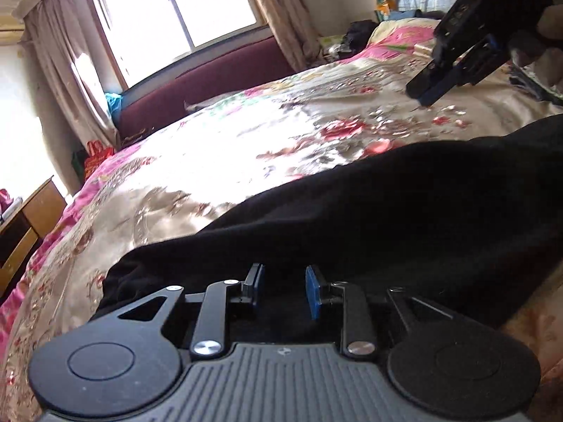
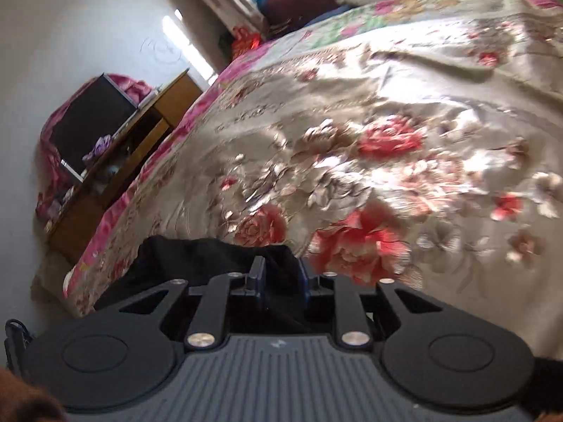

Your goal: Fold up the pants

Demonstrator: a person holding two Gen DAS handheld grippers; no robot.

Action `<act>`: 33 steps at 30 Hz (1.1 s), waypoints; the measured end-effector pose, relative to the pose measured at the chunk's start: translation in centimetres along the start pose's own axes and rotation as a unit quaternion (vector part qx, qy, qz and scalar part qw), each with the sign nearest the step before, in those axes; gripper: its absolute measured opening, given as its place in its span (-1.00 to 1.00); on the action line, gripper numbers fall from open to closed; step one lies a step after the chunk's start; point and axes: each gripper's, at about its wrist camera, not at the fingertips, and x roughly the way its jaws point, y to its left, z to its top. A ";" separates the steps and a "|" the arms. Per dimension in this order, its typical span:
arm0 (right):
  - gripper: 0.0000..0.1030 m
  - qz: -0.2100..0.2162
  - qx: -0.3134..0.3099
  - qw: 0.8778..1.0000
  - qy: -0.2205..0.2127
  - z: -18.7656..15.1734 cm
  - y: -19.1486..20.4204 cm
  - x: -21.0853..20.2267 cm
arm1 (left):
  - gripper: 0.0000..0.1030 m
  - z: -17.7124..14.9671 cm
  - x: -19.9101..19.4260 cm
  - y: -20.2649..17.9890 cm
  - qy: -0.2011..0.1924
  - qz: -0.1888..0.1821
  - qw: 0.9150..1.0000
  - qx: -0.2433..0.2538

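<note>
Two grippers tilt downward over one bed [image 1: 197, 161]: the left gripper [image 1: 284, 286] spread, empty, above one pair of black pants [image 1: 404, 211]. At two o'clock, the right gripper [image 1: 427, 93] hangs slightly parted, empty.

My left gripper [image 1: 284, 285] points forward and downward, its jaws parted with a clear gap and nothing pinched between the blue pads. My right gripper [image 2: 279, 279] is tilted downward too, its jaws slightly apart.
</note>
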 end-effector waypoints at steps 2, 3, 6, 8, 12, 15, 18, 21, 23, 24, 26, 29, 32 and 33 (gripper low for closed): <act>-0.57 0.025 -0.006 0.998 0.056 0.7 -0.6 4.3 | -0.17 -0.4 0.8 0.8 0.016 -0.010 1.000 -0.011; -0.57 0.028 -0.014 0.996 0.078 0.9 -1.0 6.0 | -0.14 -0.5 1.1 1.3 0.021 -0.016 1.000 -0.016; -0.57 0.040 -0.022 0.991 0.127 1.1 -2.3 9.1 | -0.09 -0.4 1.5 2.2 0.033 -0.029 0.999 -0.031; -0.57 0.067 -0.004 0.988 0.136 1.3 -2.5 9.1 | -0.06 -0.3 1.8 2.6 0.042 -0.034 0.998 -0.035; -0.57 0.105 -0.014 0.981 0.163 1.7 -1.9 8.5 | -0.04 0.1 2.2 3.0 0.066 -0.048 0.996 -0.047; -0.57 0.110 -0.019 0.976 0.187 2.0 -1.6 9.9 | -0.04 0.4 2.8 3.3 0.081 -0.059 0.994 -0.053; -0.73 0.126 0.022 0.972 0.198 2.8 -2.4 12.0 | -0.04 0.7 3.3 3.3 0.091 -0.063 0.993 -0.052; -0.88 0.127 0.081 0.975 0.166 3.9 -3.5 12.2 | -0.03 0.8 3.5 3.2 0.093 -0.064 0.992 -0.049; -0.89 0.142 0.139 0.971 0.133 4.7 -5.1 11.8 | -0.02 0.5 3.6 3.1 0.092 -0.062 0.993 -0.049; -0.91 0.154 0.162 0.966 0.127 4.8 -5.9 11.9 | -0.02 0.3 3.7 3.0 0.090 -0.059 0.993 -0.050; -0.91 0.148 0.186 0.962 0.130 4.3 -7.4 12.9 | -0.02 -0.1 3.8 2.7 0.086 -0.054 0.993 -0.054; -0.90 0.148 0.181 0.964 0.129 3.9 -7.5 13.1 | -0.02 -0.2 3.5 2.0 0.078 -0.042 0.995 -0.037; -0.80 0.126 0.123 0.981 0.084 4.6 -6.1 9.7 | -0.02 -0.2 2.9 1.8 0.071 -0.036 0.996 -0.025; -0.80 0.104 0.102 0.988 0.059 4.7 -5.7 8.1 | -0.02 -0.1 2.7 1.9 0.070 -0.034 0.997 -0.026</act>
